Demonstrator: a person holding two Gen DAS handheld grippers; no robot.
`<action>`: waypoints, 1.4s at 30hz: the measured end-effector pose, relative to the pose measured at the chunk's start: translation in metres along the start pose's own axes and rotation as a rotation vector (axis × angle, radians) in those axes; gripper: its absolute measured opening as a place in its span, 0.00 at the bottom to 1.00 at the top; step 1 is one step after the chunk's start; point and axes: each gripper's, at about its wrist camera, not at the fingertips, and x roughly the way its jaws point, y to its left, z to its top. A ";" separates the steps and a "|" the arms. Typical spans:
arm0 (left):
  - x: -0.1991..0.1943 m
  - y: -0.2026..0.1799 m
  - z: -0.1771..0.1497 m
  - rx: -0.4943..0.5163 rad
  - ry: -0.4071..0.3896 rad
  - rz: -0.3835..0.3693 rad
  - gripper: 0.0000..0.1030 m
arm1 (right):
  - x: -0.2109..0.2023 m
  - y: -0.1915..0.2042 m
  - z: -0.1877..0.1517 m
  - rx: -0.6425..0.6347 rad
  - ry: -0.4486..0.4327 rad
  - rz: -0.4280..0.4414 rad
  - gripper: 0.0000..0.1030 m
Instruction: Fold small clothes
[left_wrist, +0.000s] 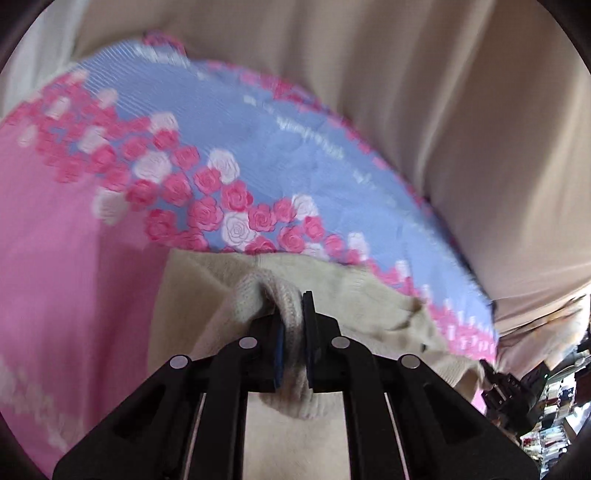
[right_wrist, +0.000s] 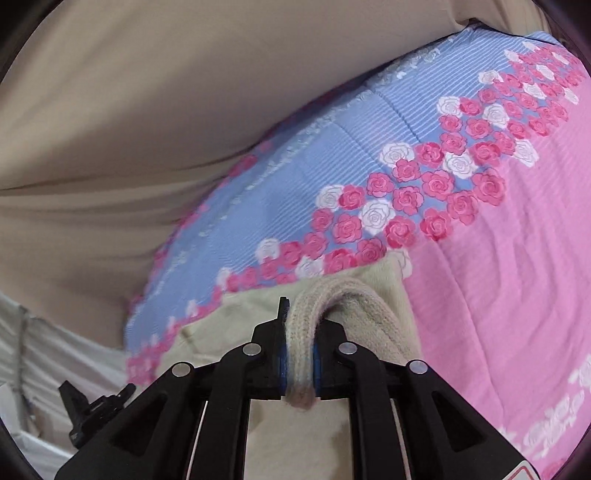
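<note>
Between the fingers of the left gripper (left_wrist: 293, 325), a ribbed edge of the cream knit garment (left_wrist: 207, 280) is clamped; the blue-lined pads press the fabric from both sides. The right gripper (right_wrist: 300, 332) is likewise closed on a thick ribbed band of the same garment (right_wrist: 243, 306), which loops over the fingertips and hangs down between the jaws. From both grips, the rest of the knit spreads forward, its far edge meeting the rose-print bedspread (left_wrist: 258, 155) (right_wrist: 480, 258). Blur in both views prevents confirming whether the spread part rests flat on the bedspread or is partly lifted. Beyond the bedspread hangs a beige curtain (left_wrist: 461, 110) (right_wrist: 129, 110). Each wrist view shows the opposite gripper at its lower outer edge.
</note>
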 end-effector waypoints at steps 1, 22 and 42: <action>0.012 0.004 0.004 -0.009 0.003 0.029 0.12 | 0.003 0.001 0.000 0.001 -0.006 -0.016 0.14; 0.028 0.005 -0.005 0.191 0.011 0.171 0.54 | -0.005 -0.009 -0.035 -0.247 0.026 -0.098 0.65; -0.033 0.029 -0.028 0.103 -0.094 0.242 0.68 | -0.054 -0.043 -0.068 -0.193 0.023 -0.111 0.49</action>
